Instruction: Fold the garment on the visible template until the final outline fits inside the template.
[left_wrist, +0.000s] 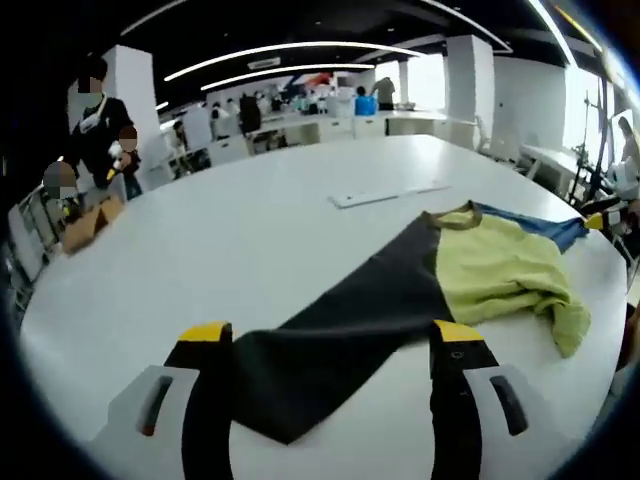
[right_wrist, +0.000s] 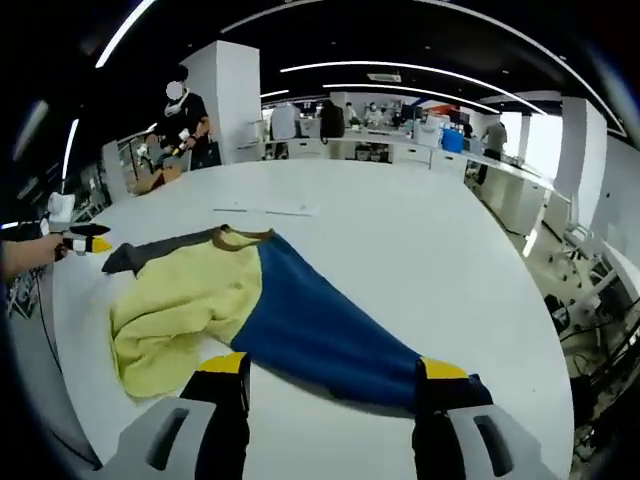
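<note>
garment (left_wrist: 420, 275) on white table (left_wrist: 250, 230) (bright open office).

Wide bare worktop (left_wrist: 250, 230) is left open beyond the garment (left_wrist: 400, 290), which is spread across the near edge. A flat white strip (left_wrist: 385, 196) lies farther out; a cardboard box (left_wrist: 90, 222) stands beyond the far edge.
</note>
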